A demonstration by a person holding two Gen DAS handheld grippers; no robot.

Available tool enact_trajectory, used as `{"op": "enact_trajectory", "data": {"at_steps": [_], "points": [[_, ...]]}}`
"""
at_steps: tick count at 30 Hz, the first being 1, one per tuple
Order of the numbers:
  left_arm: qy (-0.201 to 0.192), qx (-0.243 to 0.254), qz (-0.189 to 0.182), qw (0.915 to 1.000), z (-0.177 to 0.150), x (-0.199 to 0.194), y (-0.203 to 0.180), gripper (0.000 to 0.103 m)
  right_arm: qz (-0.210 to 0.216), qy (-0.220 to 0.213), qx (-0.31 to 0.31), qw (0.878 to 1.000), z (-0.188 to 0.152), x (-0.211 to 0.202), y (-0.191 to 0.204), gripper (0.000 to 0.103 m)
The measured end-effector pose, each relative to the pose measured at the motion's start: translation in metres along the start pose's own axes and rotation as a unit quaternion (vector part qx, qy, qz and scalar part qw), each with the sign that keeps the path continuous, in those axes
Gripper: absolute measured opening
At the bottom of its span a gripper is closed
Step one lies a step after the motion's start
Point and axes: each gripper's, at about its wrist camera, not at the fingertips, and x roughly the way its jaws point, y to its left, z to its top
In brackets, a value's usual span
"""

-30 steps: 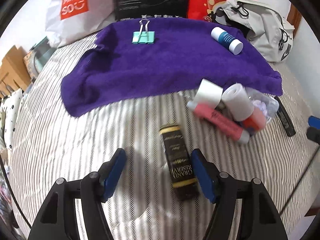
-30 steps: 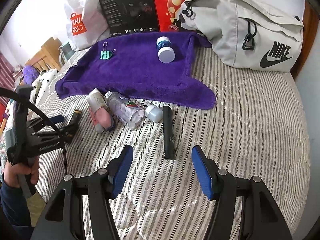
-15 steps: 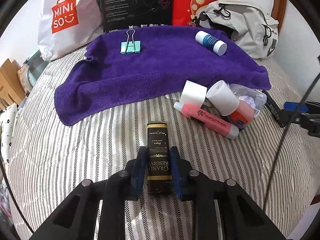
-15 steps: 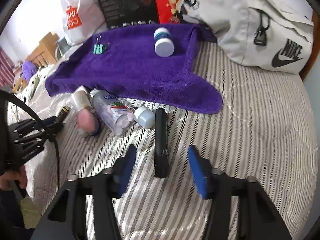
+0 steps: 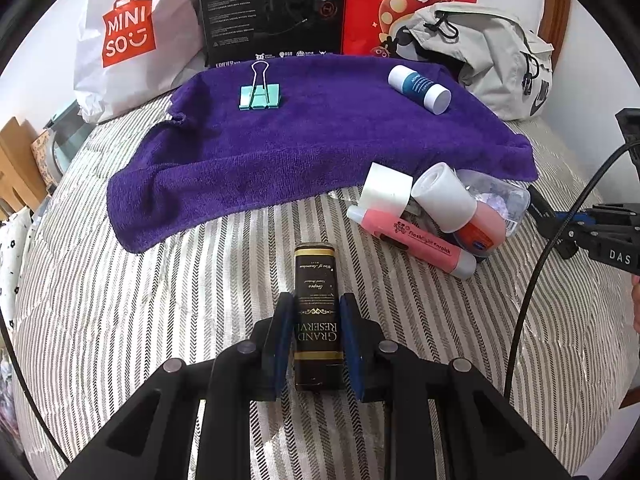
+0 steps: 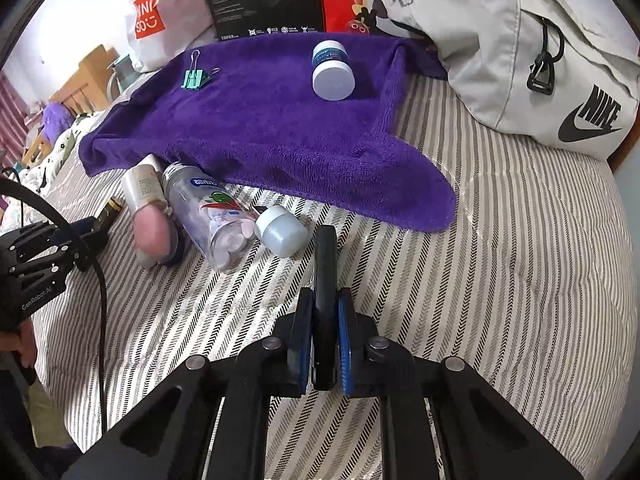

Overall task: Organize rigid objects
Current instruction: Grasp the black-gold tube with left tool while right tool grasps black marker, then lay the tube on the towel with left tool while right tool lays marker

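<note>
Left gripper [image 5: 316,334]: pressed onto the sides of the black-and-gold Grand Reserve box [image 5: 316,308], which lies lengthwise on the striped bedcover [image 5: 140,320], short of the purple towel [image 5: 320,140].
Right gripper [image 6: 325,336]: pinching a slim black bar [image 6: 325,280], maybe a remote or pen case; its face is too dark to name it. It lies on the bedcover, near the towel's front corner.
Already on the towel: a teal binder clip [image 5: 259,96] and a blue-and-white bottle [image 5: 419,88], well apart from each other.
Waiting off the towel: a heap at its front edge, with a pink Flashlight tube [image 5: 416,242], a white-capped orange-pink tube [image 5: 460,212], a white roll [image 5: 385,192] and a clear bottle of tablets [image 6: 208,216] with a white cap [image 6: 281,230].
Progress: by my reckoning under halfway. Two things are placed, two are gripped but not clearly lifted, and the heap is untouched.
Left to do: carry both gripped things to open towel, then clear the heap.
</note>
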Motion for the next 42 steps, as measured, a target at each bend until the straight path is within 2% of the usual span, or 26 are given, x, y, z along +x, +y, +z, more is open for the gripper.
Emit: {"op": "enact_trajectory", "data": {"at_steps": [5, 10, 21, 30, 35, 42], "points": [[0.002, 0.003, -0.014, 0.9999, 0.002, 0.0, 0.003, 0.023, 0.014, 0.007, 0.011, 1.0, 0.0, -0.002, -0.004, 0.012], [0.006, -0.025, -0.042, 0.9988, 0.002, -0.003, 0.017, 0.023, 0.026, 0.0, 0.02, 0.999, -0.002, -0.014, -0.009, 0.012], [-0.016, -0.042, -0.061, 0.9971, 0.015, -0.024, 0.029, 0.023, 0.038, -0.011, 0.019, 0.999, 0.0, -0.031, -0.009, 0.012], [-0.032, -0.04, -0.058, 0.997, 0.037, -0.036, 0.039, 0.023, 0.056, -0.032, 0.007, 0.998, 0.025, -0.044, 0.0, 0.012], [-0.051, -0.043, -0.045, 0.9968, 0.056, -0.042, 0.047, 0.023, 0.062, -0.041, -0.003, 0.997, 0.045, -0.046, 0.003, 0.012], [-0.054, -0.044, -0.044, 0.9966, 0.087, -0.031, 0.059, 0.022, 0.06, -0.05, -0.003, 0.997, 0.08, -0.039, -0.004, 0.012]]}}
